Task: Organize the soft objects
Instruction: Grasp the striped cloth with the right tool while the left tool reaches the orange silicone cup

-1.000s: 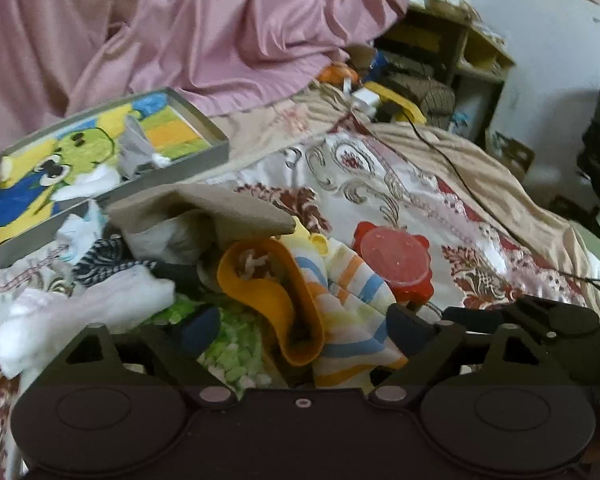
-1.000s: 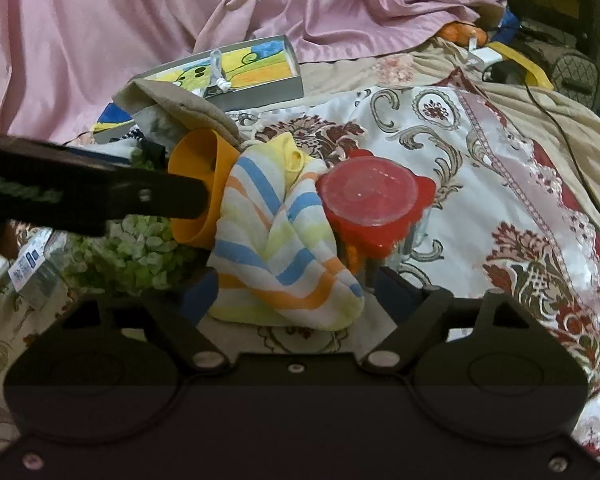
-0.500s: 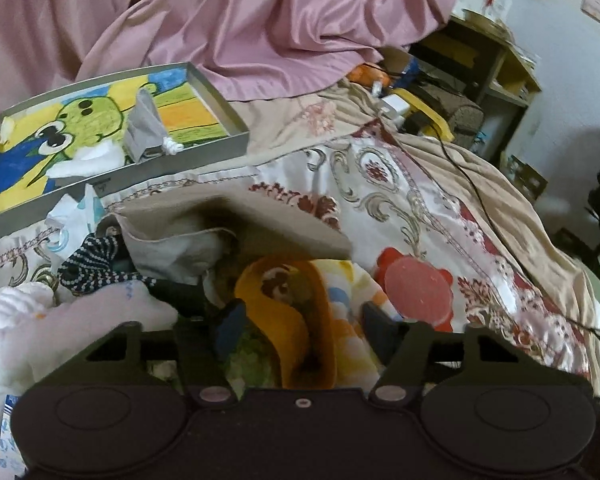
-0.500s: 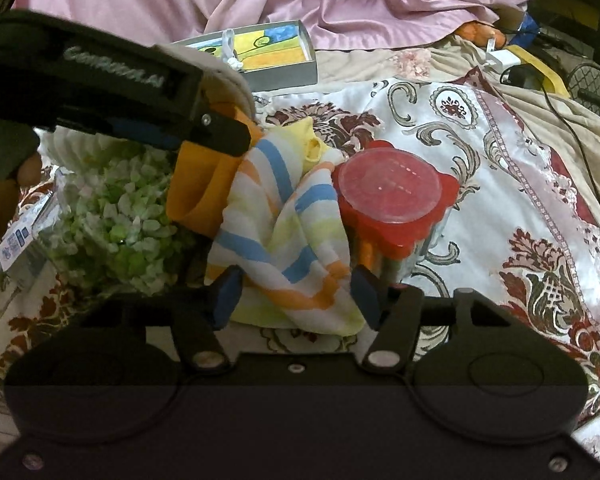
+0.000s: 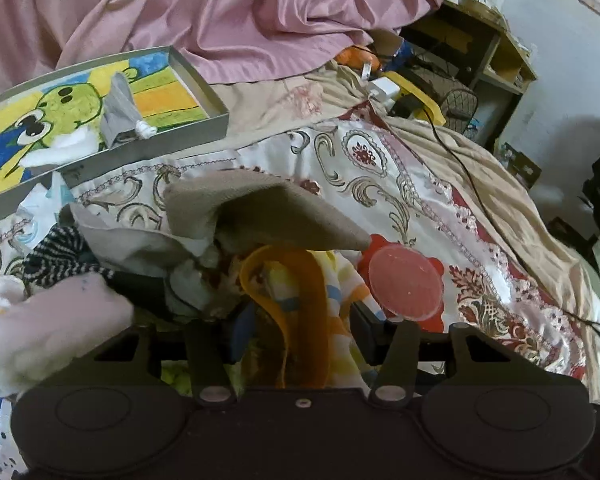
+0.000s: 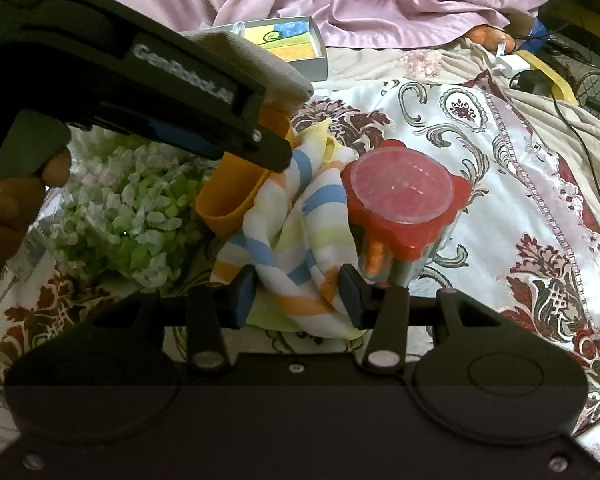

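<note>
Both grippers have narrowed since a second ago: the right gripper [image 6: 296, 294] is closing around the limp, light striped cloth [image 6: 296, 240] on the bed, the left gripper [image 5: 300, 330] around its orange fold [image 5: 300, 280], best pinched at bunched folds.

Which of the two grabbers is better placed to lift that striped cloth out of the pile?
The right gripper, probably: the striped cloth sits between its closing jaws. The left gripper is closing around the orange piece instead.
</note>
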The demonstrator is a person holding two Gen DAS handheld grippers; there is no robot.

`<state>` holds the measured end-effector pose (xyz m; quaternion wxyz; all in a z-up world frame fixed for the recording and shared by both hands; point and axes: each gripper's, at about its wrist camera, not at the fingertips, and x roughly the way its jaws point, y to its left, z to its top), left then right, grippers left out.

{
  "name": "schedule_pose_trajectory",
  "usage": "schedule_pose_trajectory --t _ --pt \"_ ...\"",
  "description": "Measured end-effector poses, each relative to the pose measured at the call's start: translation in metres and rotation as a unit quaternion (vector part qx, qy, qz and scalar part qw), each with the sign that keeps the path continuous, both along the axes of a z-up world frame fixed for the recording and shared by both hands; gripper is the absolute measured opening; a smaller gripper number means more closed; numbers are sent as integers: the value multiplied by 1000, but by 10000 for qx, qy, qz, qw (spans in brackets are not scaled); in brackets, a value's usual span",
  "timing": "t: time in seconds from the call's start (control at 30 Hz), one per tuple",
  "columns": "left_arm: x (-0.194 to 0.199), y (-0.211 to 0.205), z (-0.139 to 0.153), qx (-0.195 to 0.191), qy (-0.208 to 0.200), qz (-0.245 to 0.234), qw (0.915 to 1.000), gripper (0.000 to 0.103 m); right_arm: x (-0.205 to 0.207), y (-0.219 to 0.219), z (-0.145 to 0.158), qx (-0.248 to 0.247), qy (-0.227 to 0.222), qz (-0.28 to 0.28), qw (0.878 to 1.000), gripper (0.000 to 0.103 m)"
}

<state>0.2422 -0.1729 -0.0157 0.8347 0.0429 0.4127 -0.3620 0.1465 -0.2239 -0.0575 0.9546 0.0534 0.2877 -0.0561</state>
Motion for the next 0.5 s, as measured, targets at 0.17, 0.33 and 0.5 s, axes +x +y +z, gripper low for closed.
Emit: schedule_pose_trajectory --t 0.17,0.33,0.5 --pt "1 -6 1 175 -40 28 9998 49 1 1 -1 -20 46 16 10000 24" --pt "6 -1 1 280 30 174 9995 24 2 2 0 -20 71 73 9999 9" --pt "5 -1 0 310 40 136 9994 20 1 2 0 20 92 114 9999 7"
